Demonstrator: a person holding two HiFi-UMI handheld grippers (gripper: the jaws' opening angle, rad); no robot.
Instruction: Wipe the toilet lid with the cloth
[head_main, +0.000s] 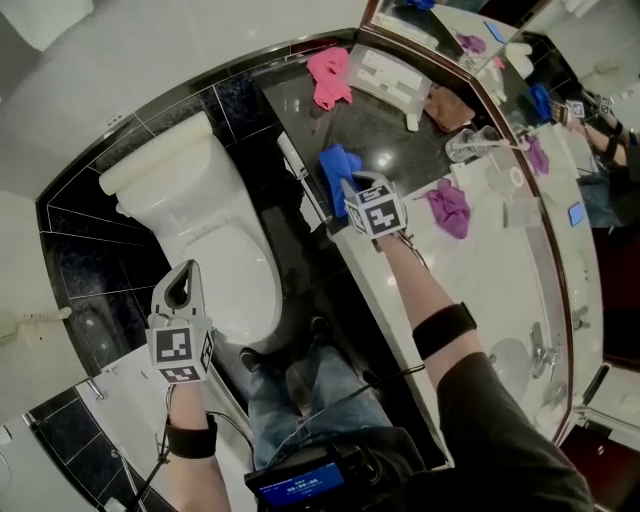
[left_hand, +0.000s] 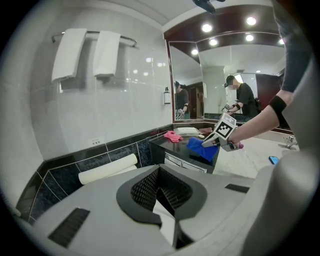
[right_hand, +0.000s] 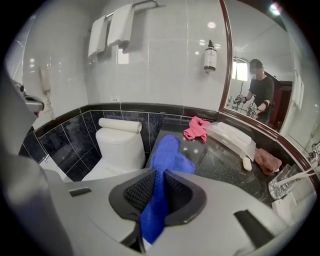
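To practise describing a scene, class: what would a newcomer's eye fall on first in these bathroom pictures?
The bright blue cloth stands out first, pinched in the right gripper at the edge of the dark counter. Left of the counter sits the white toilet with its lid down, and the shut, empty left gripper is held near it. A pink cloth lies at the counter's far end.

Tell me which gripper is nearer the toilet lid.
Left. The left gripper, shut and empty, hangs at the edge of the toilet lid; the right gripper, clamped on the blue cloth, is over the dark counter beside the toilet.
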